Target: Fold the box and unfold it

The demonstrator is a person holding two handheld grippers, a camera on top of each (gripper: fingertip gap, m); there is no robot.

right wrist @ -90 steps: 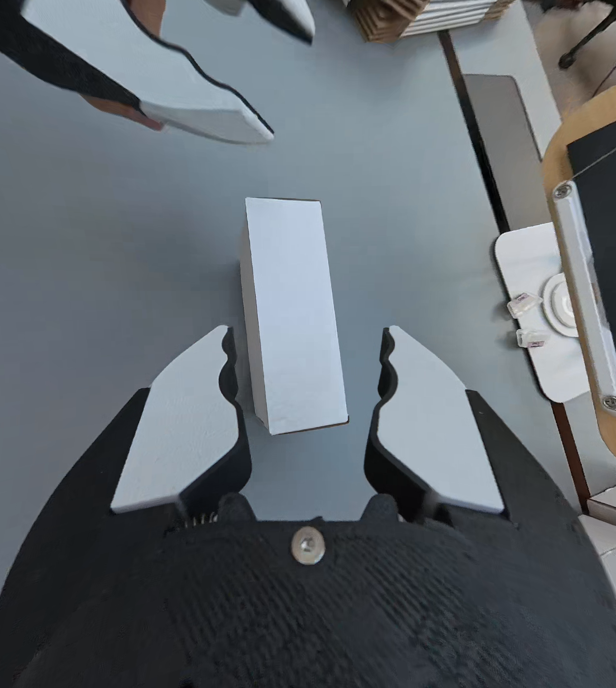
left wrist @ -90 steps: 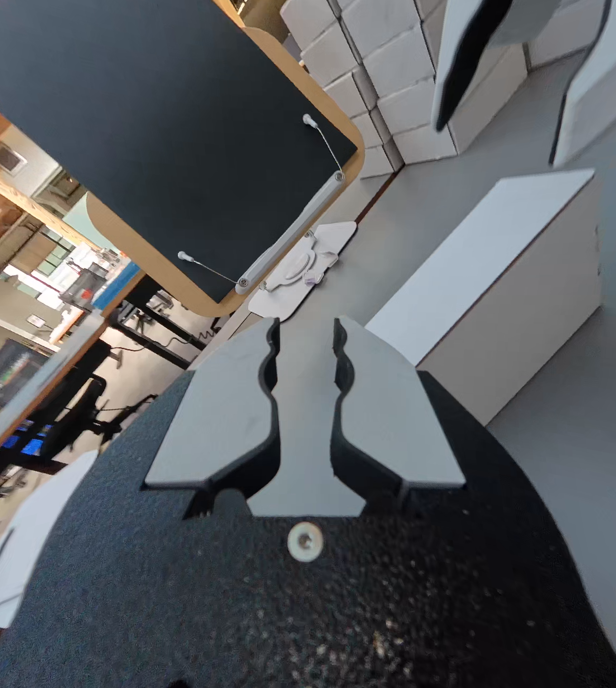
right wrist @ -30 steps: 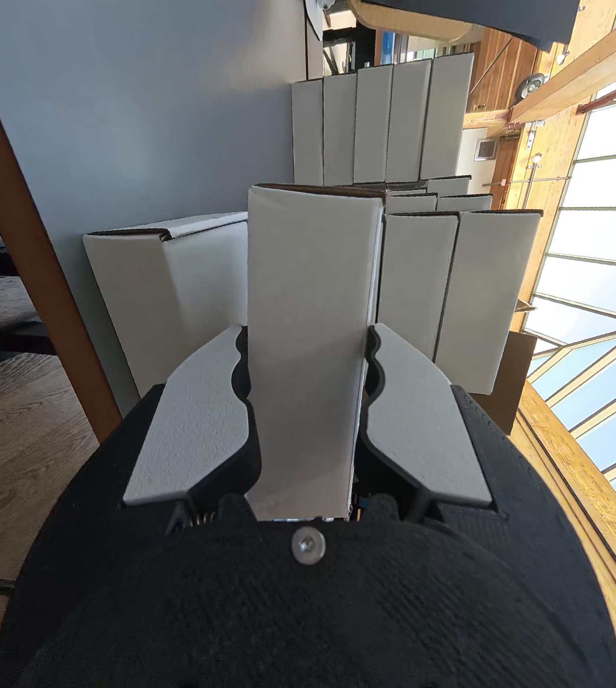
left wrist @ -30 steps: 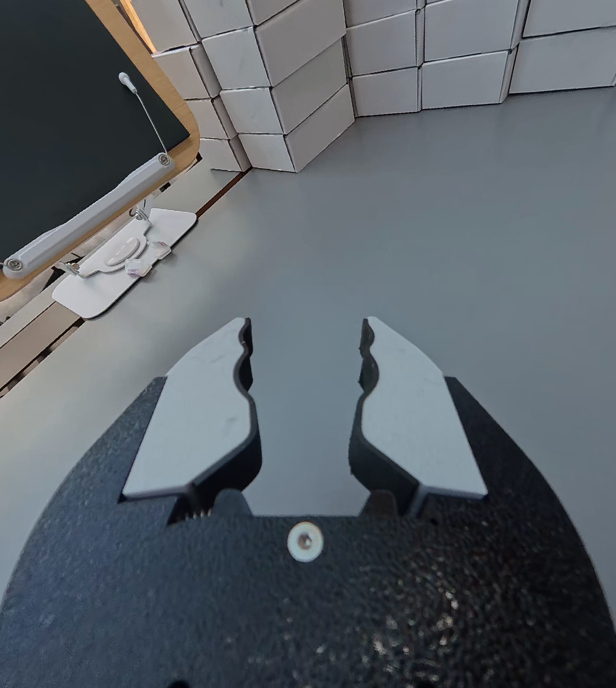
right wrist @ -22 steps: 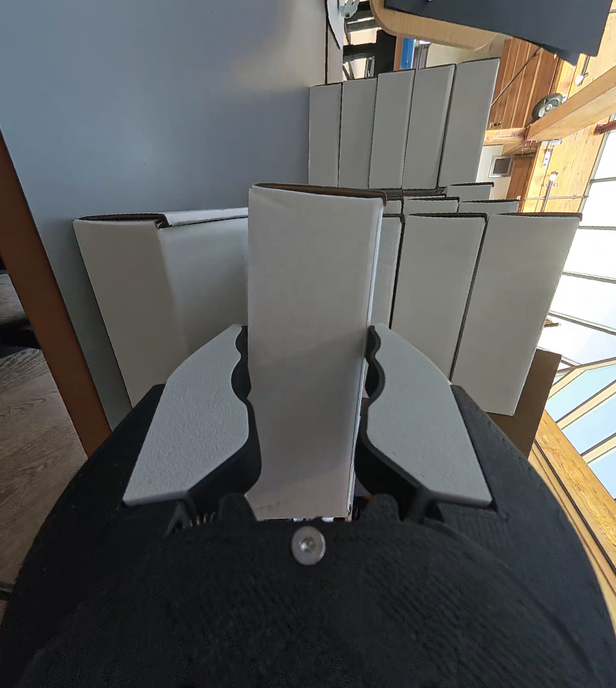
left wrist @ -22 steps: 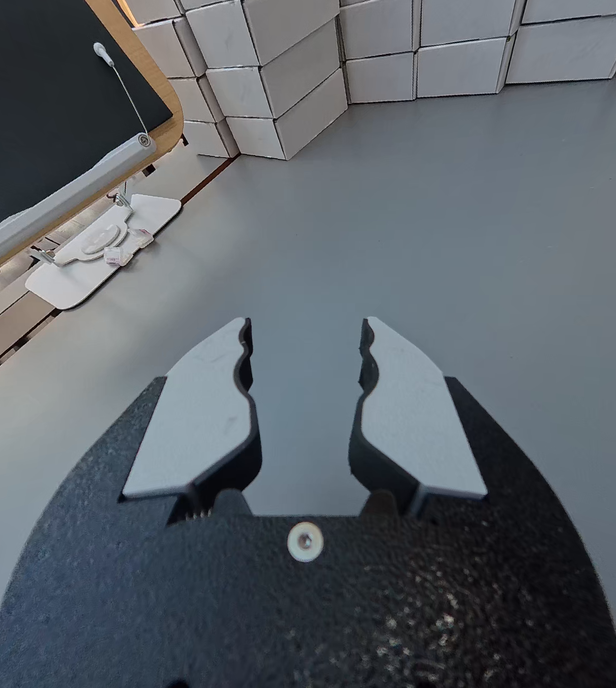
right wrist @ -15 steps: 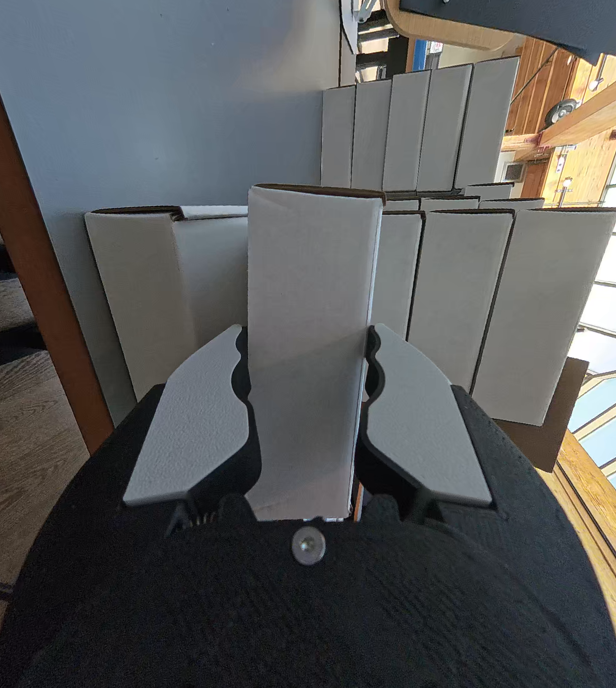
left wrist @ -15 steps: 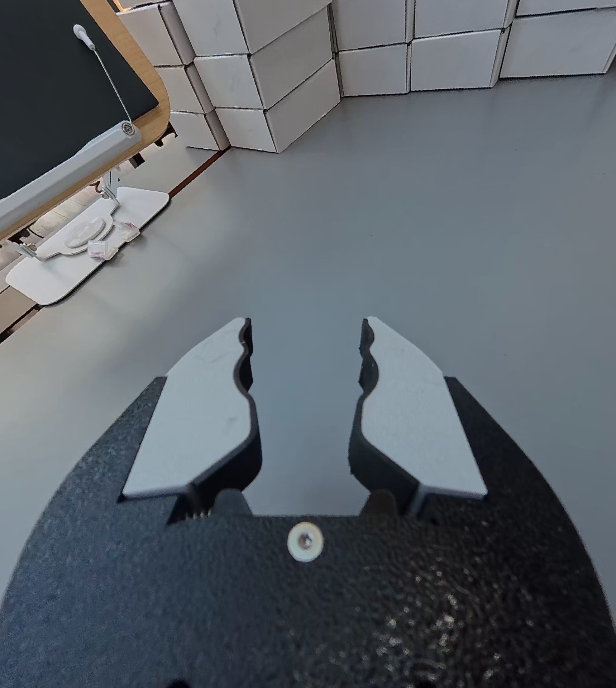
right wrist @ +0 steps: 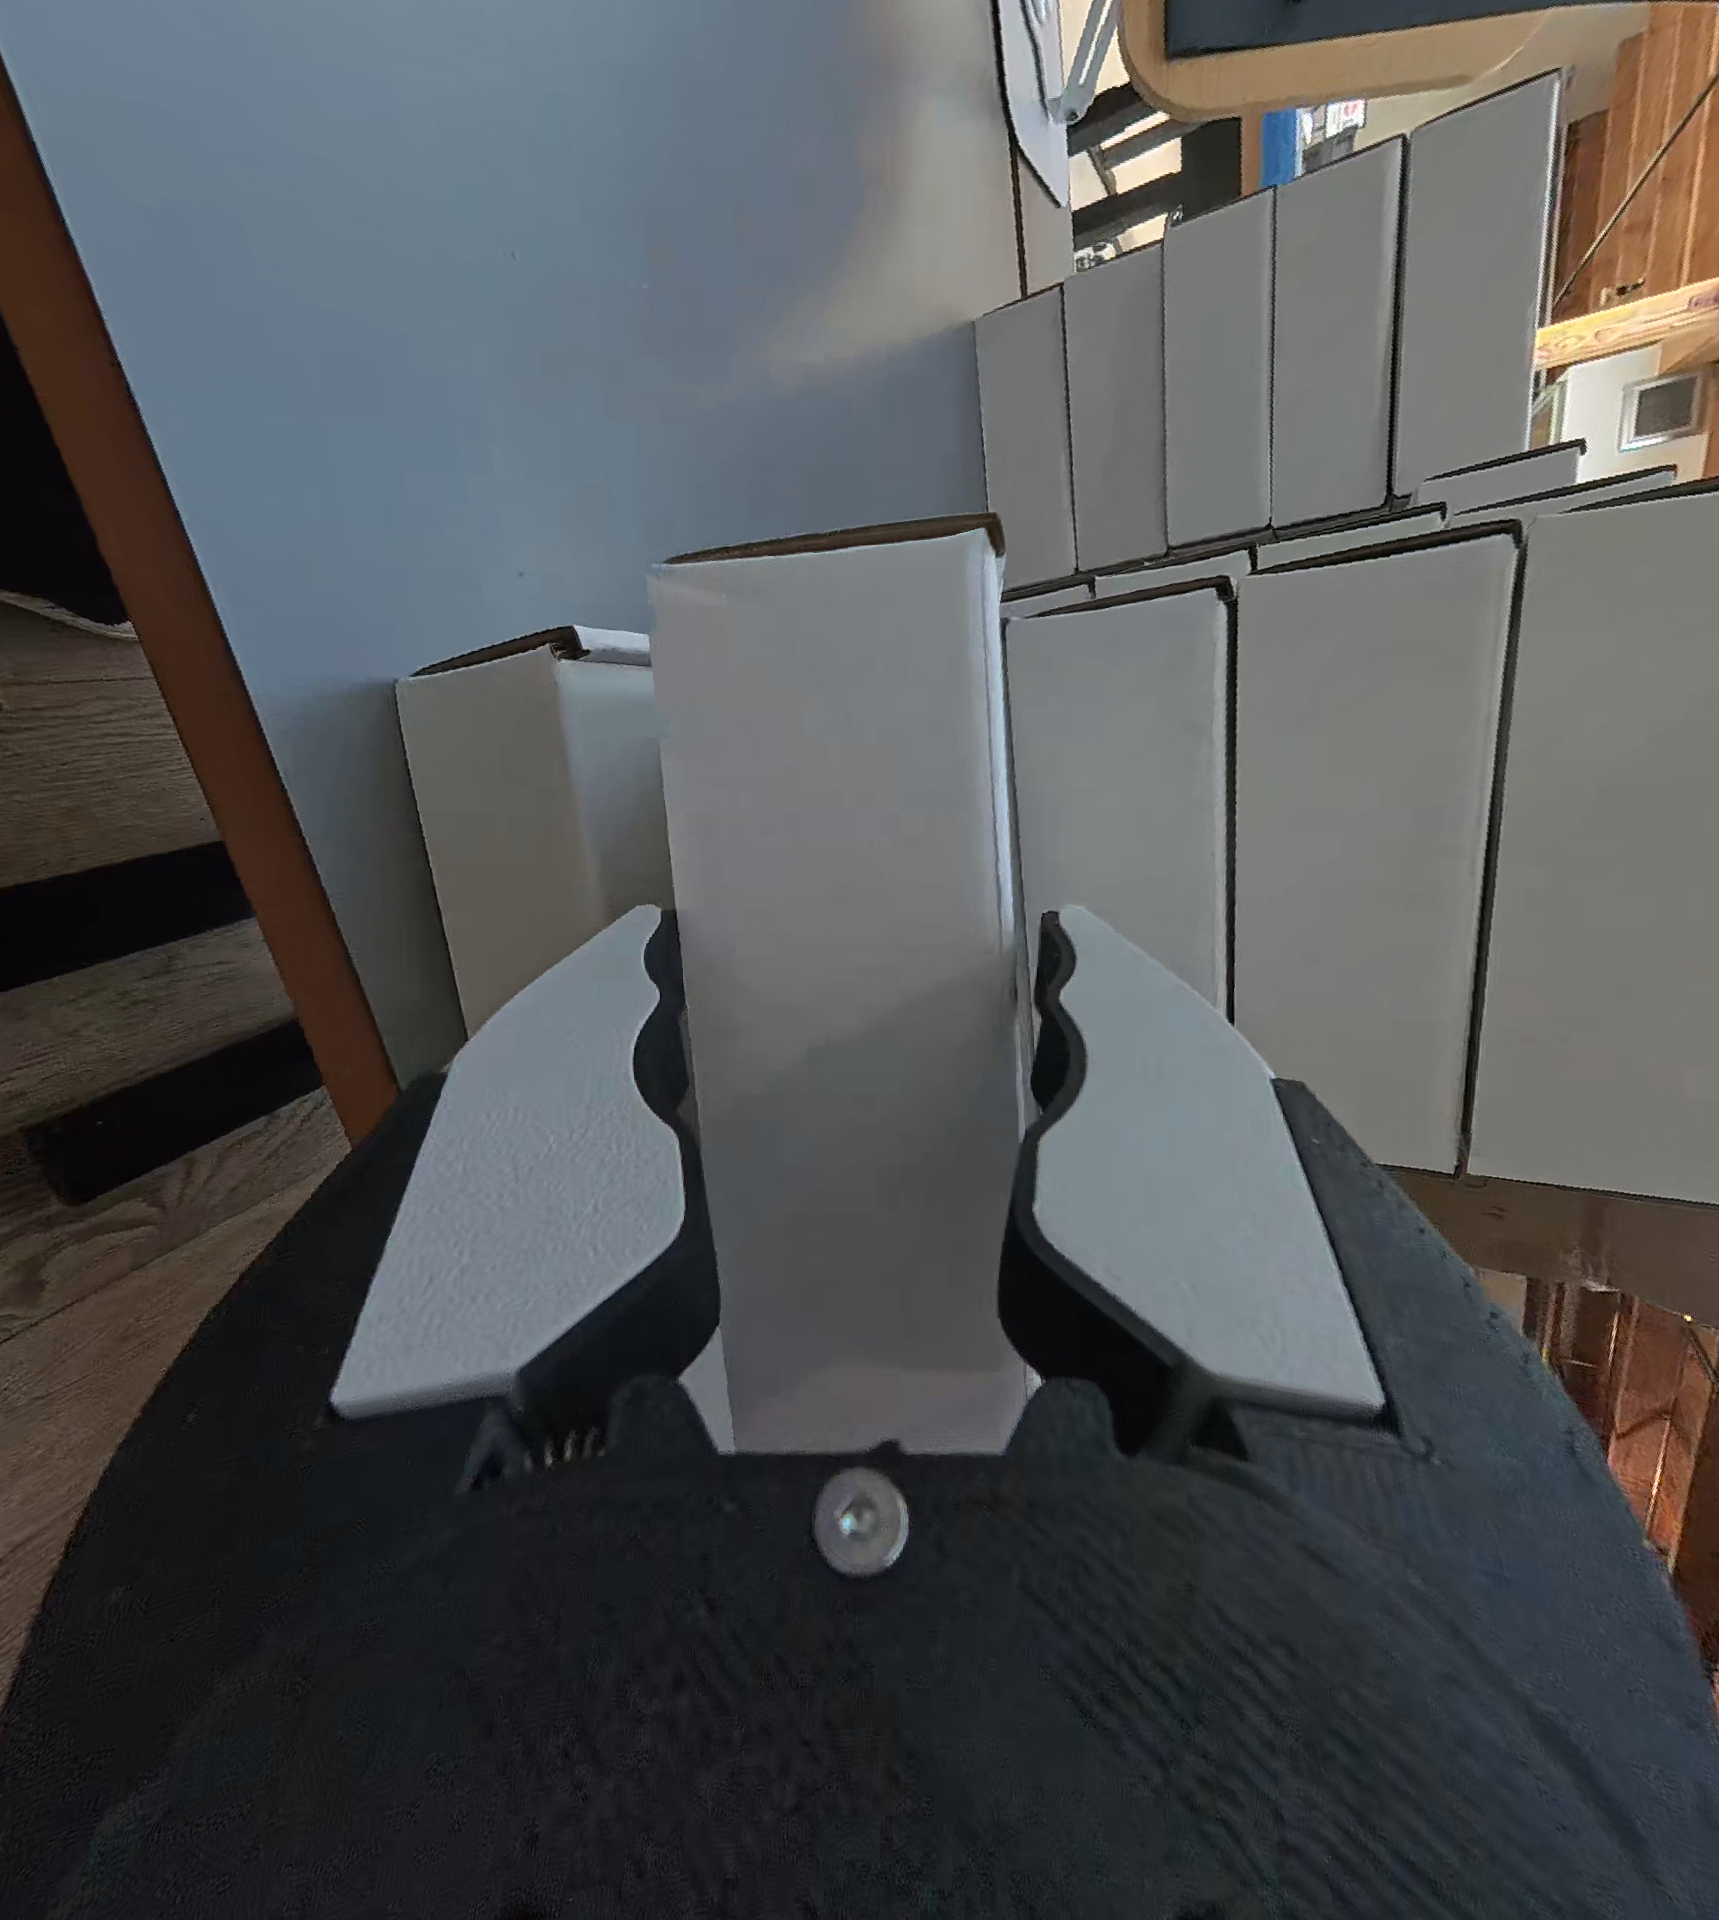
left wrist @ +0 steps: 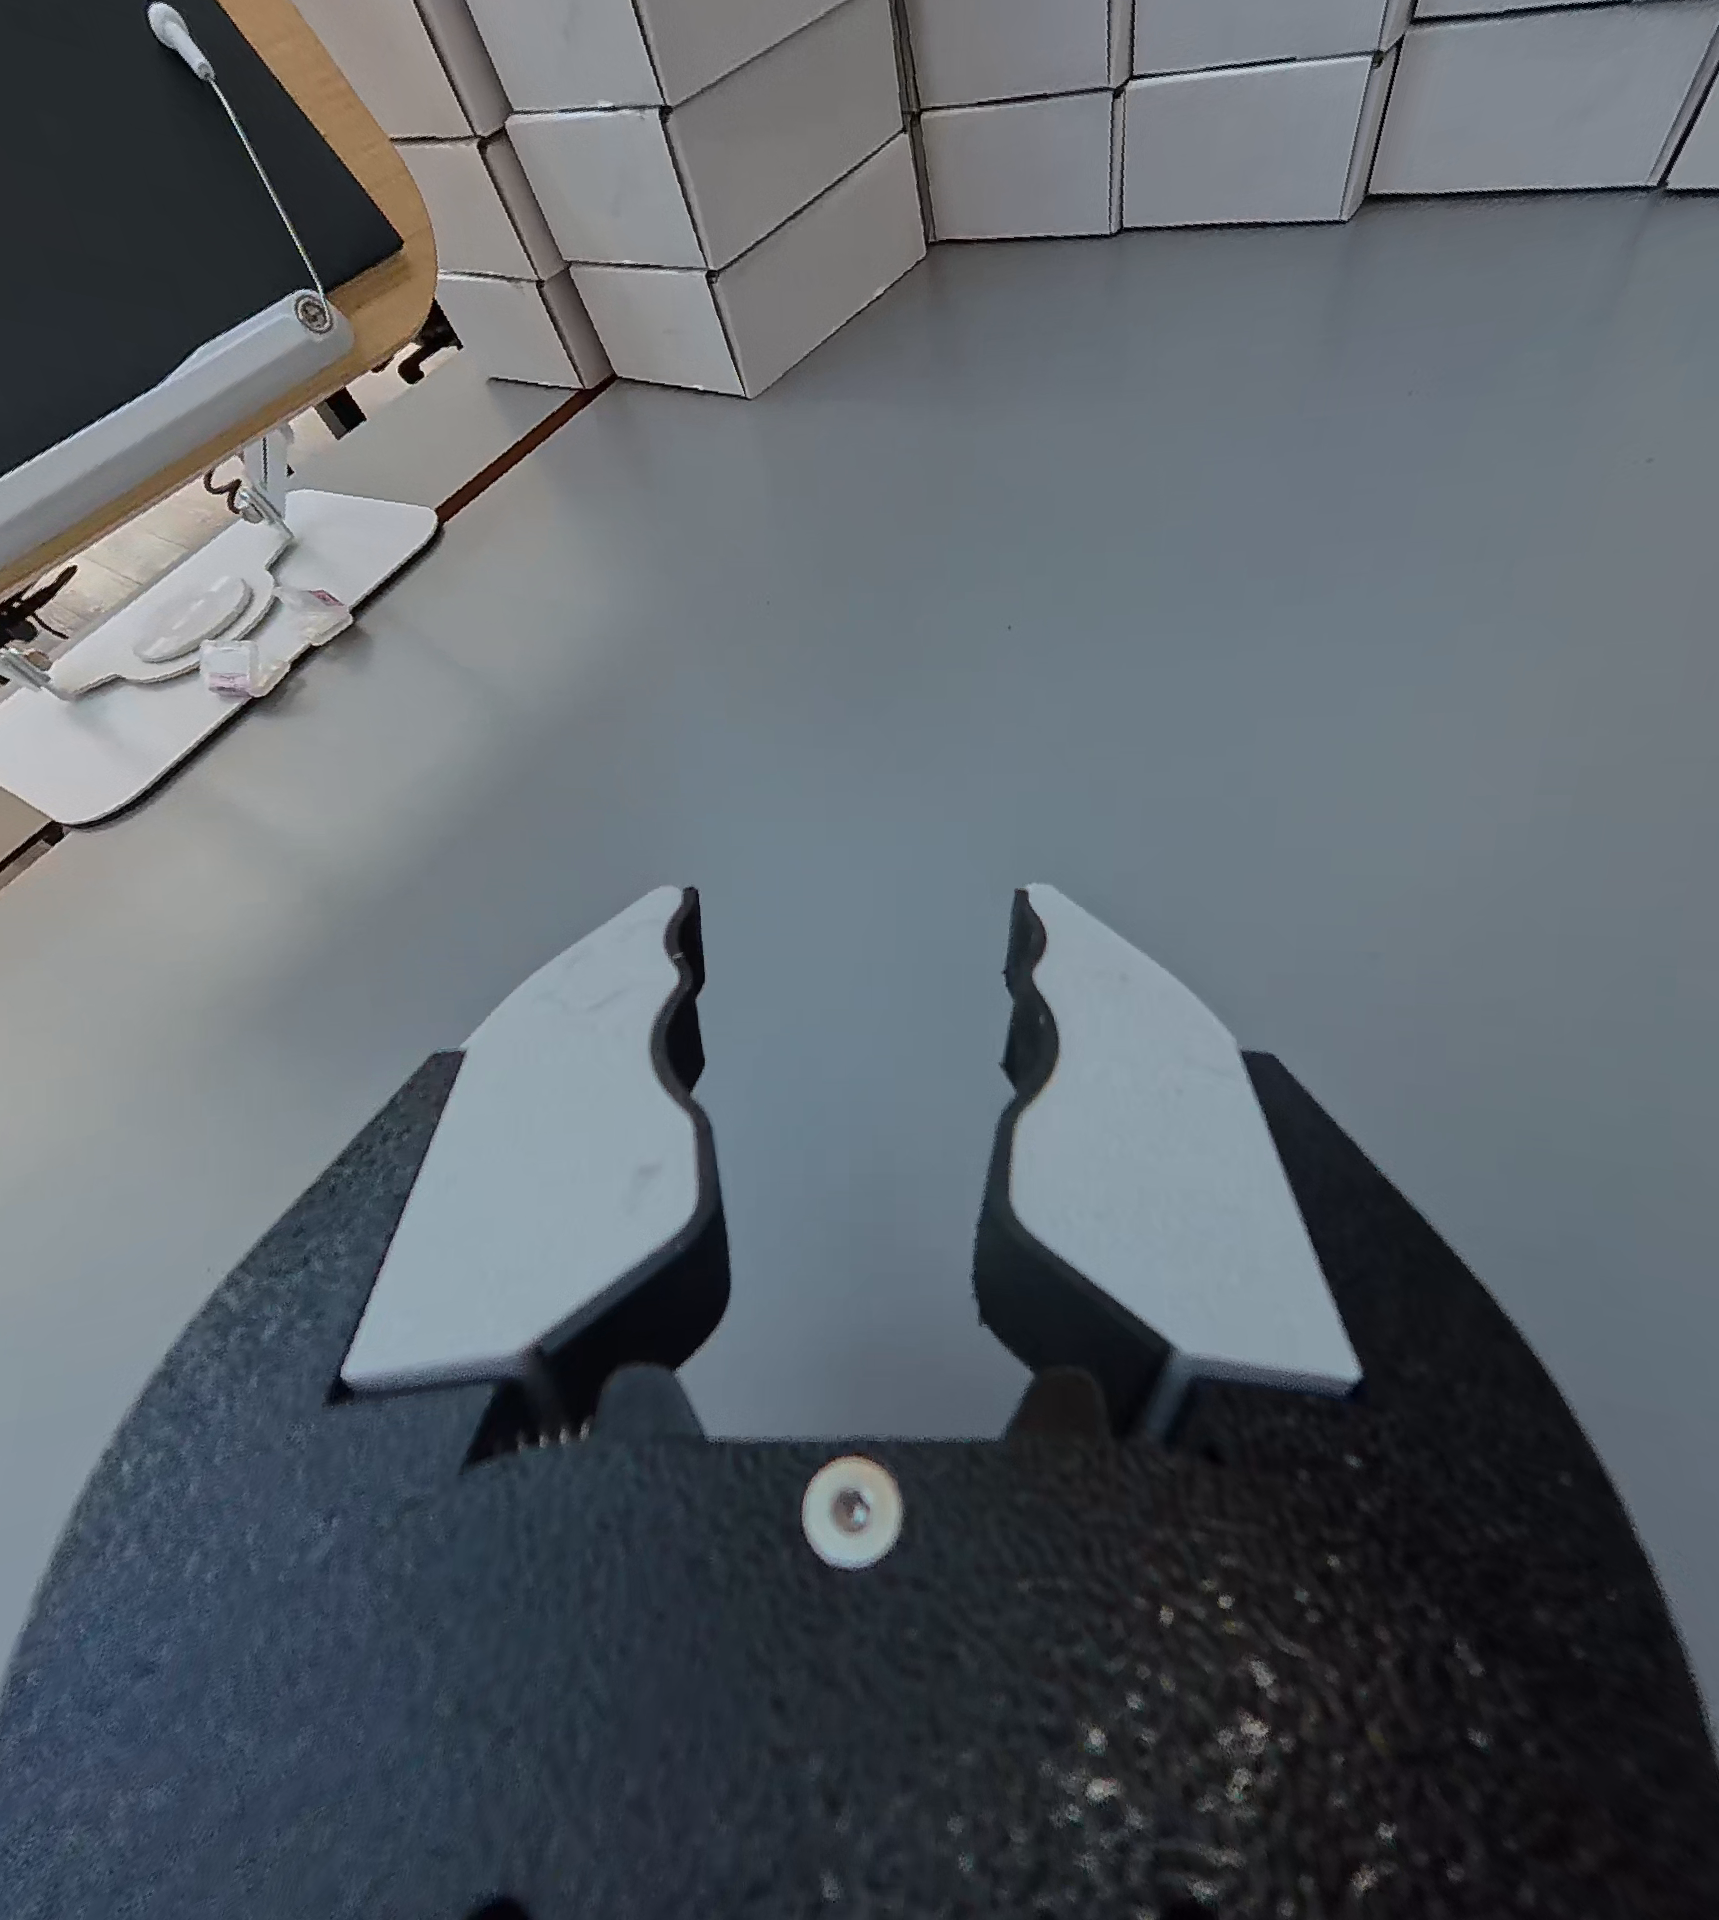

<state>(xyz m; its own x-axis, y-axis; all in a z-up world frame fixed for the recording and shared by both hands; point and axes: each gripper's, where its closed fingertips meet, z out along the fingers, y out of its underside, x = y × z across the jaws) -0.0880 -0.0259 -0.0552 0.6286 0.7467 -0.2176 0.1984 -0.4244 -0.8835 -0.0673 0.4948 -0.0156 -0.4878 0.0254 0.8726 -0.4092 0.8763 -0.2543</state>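
Observation:
My right gripper (right wrist: 850, 925) is shut on a folded white box (right wrist: 834, 779), which stands lengthwise between the fingers and reaches back to the palm. The view is rolled sideways, so the grey table (right wrist: 522, 312) looks like a wall. The held box sits between a single white box (right wrist: 533, 831) and a row of white boxes (right wrist: 1354, 831), close to both. My left gripper (left wrist: 850, 904) is open and empty, low over the bare grey table (left wrist: 1198, 623). The held box does not show in the left wrist view.
Stacks of white boxes (left wrist: 782, 208) line the far side of the table. A dark board on a stand with a white base (left wrist: 159, 717) is at the left. The table's brown edge (right wrist: 159, 623) and a wooden floor (right wrist: 55, 1039) lie beside the boxes.
The right gripper has closed on the box, lifted it off the table and carried it to the row of boxes, where it now sits slightly tilted. The left gripper opened wider and turned toward the stacks.

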